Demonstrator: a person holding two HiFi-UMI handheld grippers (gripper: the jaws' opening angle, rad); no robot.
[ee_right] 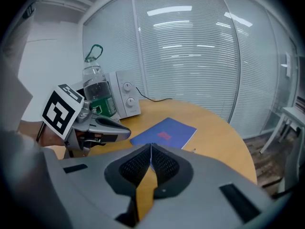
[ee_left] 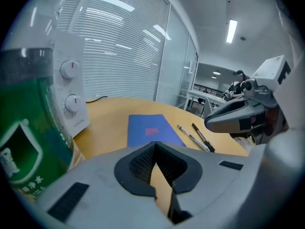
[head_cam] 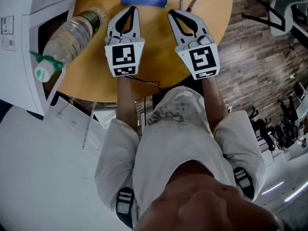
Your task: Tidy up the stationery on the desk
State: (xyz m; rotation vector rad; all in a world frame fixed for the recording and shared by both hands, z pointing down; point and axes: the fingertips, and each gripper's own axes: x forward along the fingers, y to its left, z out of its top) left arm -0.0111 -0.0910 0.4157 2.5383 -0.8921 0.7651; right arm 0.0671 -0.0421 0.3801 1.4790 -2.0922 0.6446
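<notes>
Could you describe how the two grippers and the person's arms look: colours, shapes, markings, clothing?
The left gripper and the right gripper are light grey plastic, with curved jaws lined in black ribbed padding. Each carries a white cube with black square markers, left and right. A thin dark cable runs beneath the left cube. The person wears a pale short-sleeved shirt.

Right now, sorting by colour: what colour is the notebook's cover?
Notebook: blue with a red patch, clearest in left gripper view.

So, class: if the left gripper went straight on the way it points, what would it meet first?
Probably the blue notebook, dead ahead of the left gripper, jaws shut; it might touch bare desk just short of it, depth being unclear.
</notes>
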